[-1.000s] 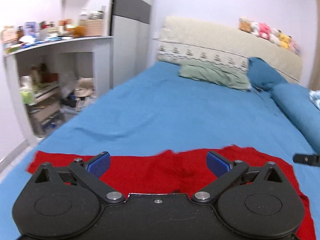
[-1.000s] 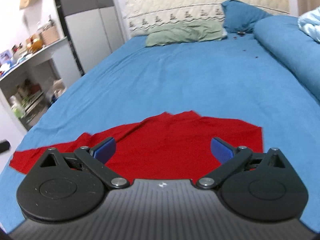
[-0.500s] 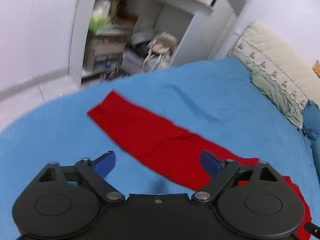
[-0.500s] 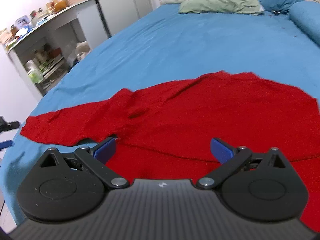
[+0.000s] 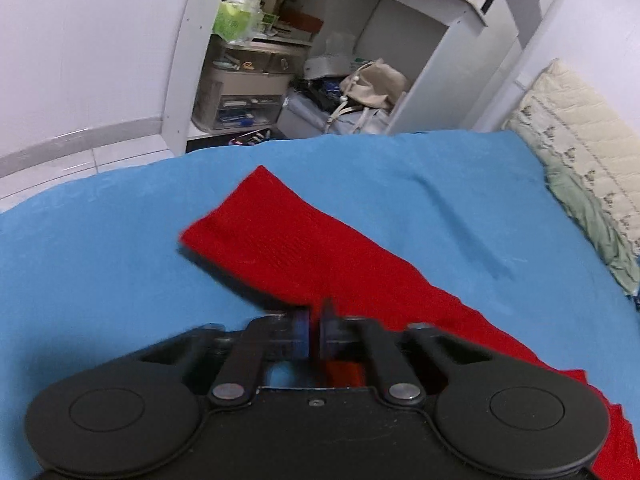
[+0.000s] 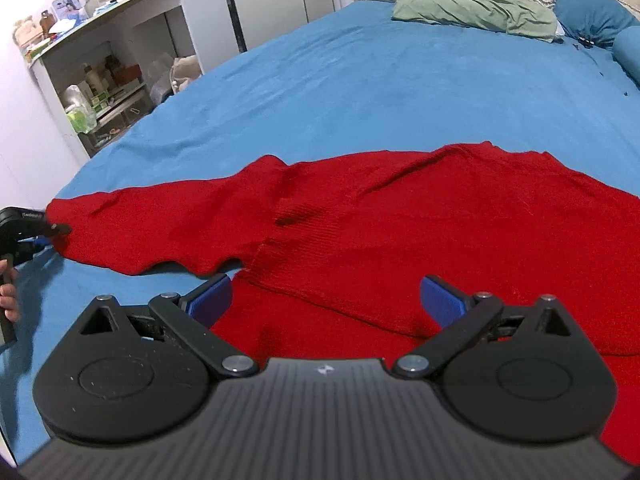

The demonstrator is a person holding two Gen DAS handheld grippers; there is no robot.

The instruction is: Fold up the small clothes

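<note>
Blue bed (image 6: 360, 80), white shelving (image 5: 420, 52), pale walls (image 5: 100, 40), tiled floor (image 5: 80, 160)

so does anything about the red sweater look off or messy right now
Mostly fine. The red sweater lies spread on the blue bedsheet, but its sleeve has a wavy lower edge, and a small crease sits at the armpit.

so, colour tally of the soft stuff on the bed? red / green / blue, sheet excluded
Red: 1, the red sweater, spread flat on the blue sheet
Green: 1, the green pillow at the headboard
Blue: 2, the blue pillow and the blue bolster at the right edge, only partly in view
Total: 4
</note>
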